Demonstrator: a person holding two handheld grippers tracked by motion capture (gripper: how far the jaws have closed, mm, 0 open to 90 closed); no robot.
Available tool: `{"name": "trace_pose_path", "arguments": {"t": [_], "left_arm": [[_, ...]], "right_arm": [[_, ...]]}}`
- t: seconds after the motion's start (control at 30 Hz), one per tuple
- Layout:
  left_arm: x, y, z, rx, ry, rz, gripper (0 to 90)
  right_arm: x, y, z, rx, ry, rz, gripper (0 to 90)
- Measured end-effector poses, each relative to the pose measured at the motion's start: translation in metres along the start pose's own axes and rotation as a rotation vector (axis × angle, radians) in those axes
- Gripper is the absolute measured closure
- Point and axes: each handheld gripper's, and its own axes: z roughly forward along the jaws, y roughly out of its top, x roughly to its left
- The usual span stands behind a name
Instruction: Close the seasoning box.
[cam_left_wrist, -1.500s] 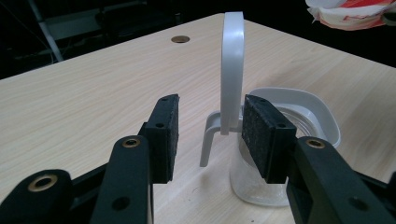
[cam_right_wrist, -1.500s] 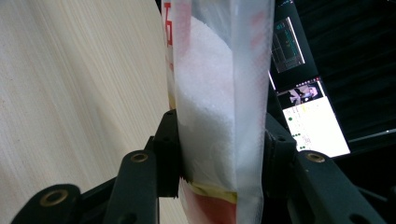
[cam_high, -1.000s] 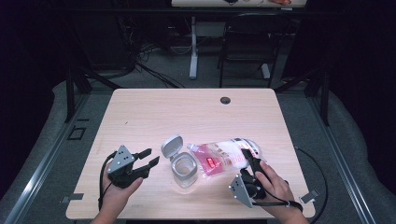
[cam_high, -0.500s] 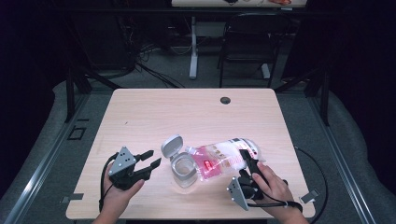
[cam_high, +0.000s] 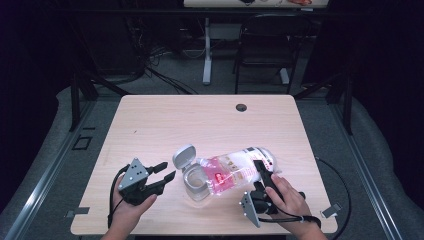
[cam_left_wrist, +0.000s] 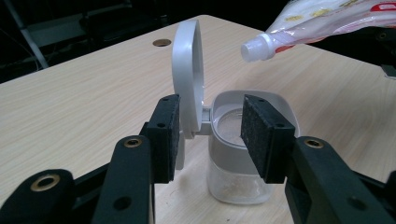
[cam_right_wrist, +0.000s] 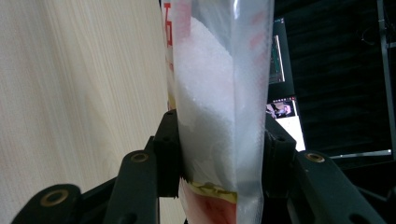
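Near the table's front edge my right gripper clamps the soft, slippery refill pouch mid-body, tilted over the light open jar; left gripper gapes empty beside it.

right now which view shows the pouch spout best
The left gripper view: the spout is close and sharp, its open end tilted above the jar. The high view gives the whole pouch, its spout tiny. The right gripper view has the pouch's body in the claw.
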Motion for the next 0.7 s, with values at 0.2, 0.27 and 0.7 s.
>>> {"name": "trace_pose_path", "arguments": {"t": [0.2,0.27,0.7], "left_arm": [[-0.0013,-0.0002,0.0006,-0.002,-0.006,0.0,57.5],[-0.0013,0.0,0.0002,0.001,-0.008,0.002,57.6],[-0.004,0.0009,0.0007,0.0,-0.013,0.01,57.7]], "right_arm": [[0.0025,0.0028,0.0003,-0.001,-0.01,-0.023,57.9],[0.0031,0.0031,0.0006,-0.004,-0.016,-0.026,57.9],[0.0016,0.0014,-0.0002,-0.007,-0.014,-0.042,57.9]]}}
